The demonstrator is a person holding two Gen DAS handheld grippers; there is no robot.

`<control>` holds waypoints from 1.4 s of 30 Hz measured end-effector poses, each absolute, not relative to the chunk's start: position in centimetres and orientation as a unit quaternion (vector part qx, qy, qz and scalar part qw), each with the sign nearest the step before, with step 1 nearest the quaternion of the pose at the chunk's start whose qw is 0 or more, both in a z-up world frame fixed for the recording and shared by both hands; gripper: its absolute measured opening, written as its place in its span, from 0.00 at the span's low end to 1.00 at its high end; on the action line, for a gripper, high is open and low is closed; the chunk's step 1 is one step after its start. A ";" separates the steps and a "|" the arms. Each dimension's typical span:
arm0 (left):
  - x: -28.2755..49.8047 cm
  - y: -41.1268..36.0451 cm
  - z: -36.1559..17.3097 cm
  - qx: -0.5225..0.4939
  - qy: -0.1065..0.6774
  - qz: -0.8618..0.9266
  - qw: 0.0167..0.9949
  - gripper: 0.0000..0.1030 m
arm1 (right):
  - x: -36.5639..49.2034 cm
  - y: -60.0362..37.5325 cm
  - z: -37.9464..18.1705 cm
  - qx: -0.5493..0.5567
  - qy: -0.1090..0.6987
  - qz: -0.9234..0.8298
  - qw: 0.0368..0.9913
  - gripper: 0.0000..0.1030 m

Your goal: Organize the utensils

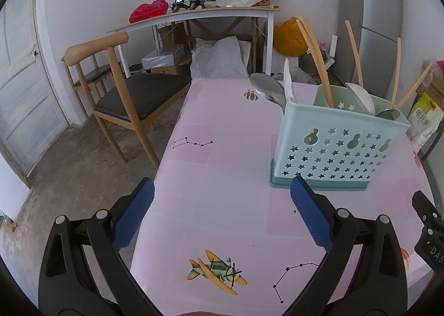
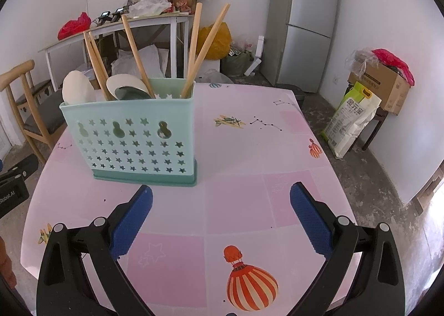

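A pale blue-green utensil holder with star cut-outs stands on the pink table; it also shows in the right wrist view. Several wooden chopsticks, white spoons and a metal spoon stand in it. My left gripper is open and empty, low over the table, left of the holder. My right gripper is open and empty, just in front of the holder's right corner.
A wooden chair stands left of the table. A cluttered white desk is behind. A grey fridge, a rice bag and a cardboard box stand at the right.
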State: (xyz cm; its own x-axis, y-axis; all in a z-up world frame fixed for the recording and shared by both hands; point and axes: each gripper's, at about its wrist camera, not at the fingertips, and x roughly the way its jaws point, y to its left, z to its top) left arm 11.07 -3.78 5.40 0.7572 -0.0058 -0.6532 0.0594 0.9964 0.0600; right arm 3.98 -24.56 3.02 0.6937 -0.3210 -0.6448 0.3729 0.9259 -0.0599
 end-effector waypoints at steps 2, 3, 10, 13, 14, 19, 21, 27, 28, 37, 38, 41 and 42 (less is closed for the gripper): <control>11.0 -3.7 5.4 0.039 0.347 -0.017 0.937 0.92 | 4.0 -24.6 3.0 0.037 0.342 -0.189 0.920 0.94; 11.1 -3.8 5.4 0.039 0.347 -0.017 0.937 0.92 | 4.0 -24.6 3.1 0.037 0.341 -0.189 0.920 0.94; 11.1 -3.7 5.4 0.038 0.347 -0.017 0.937 0.92 | 3.9 -24.4 3.3 0.036 0.339 -0.189 0.921 0.94; 11.1 -3.7 5.4 0.037 0.347 -0.017 0.937 0.92 | 3.9 -24.2 3.5 0.034 0.339 -0.188 0.921 0.94; 11.0 -3.7 5.4 0.037 0.346 -0.017 0.937 0.92 | 3.9 -24.2 3.5 0.034 0.339 -0.188 0.921 0.94; 11.1 -3.6 5.5 0.036 0.346 -0.016 0.937 0.92 | 3.8 -24.1 3.7 0.032 0.338 -0.186 0.922 0.94; 11.0 -3.6 5.5 0.037 0.346 -0.017 0.937 0.92 | 3.9 -24.1 3.7 0.032 0.338 -0.186 0.922 0.94; 11.1 -3.5 5.5 0.035 0.346 -0.015 0.938 0.92 | 3.9 -24.0 3.8 0.031 0.338 -0.186 0.922 0.94; 11.1 -3.4 5.5 0.034 0.346 -0.015 0.938 0.92 | 3.9 -23.9 3.9 0.031 0.337 -0.186 0.922 0.94; 11.1 -3.2 5.5 0.034 0.345 -0.016 0.938 0.92 | 4.0 -23.8 4.1 0.029 0.336 -0.186 0.923 0.94; 11.1 -3.2 5.5 0.034 0.345 -0.016 0.938 0.92 | 4.0 -23.7 4.1 0.029 0.336 -0.186 0.923 0.94; 11.1 -3.1 5.5 0.034 0.345 -0.015 0.938 0.92 | 4.0 -23.7 4.1 0.029 0.336 -0.185 0.923 0.94; 11.2 -3.1 5.5 0.034 0.346 -0.015 0.938 0.92 | 4.0 -23.7 4.2 0.029 0.336 -0.186 0.923 0.94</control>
State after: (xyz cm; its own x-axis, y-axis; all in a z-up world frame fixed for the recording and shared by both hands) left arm 11.18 -3.14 5.49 0.7608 -0.0048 -0.6490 0.0518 0.9972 0.0533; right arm 4.02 -23.73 4.15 0.7049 -0.3234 -0.6313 0.3620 0.9294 -0.0719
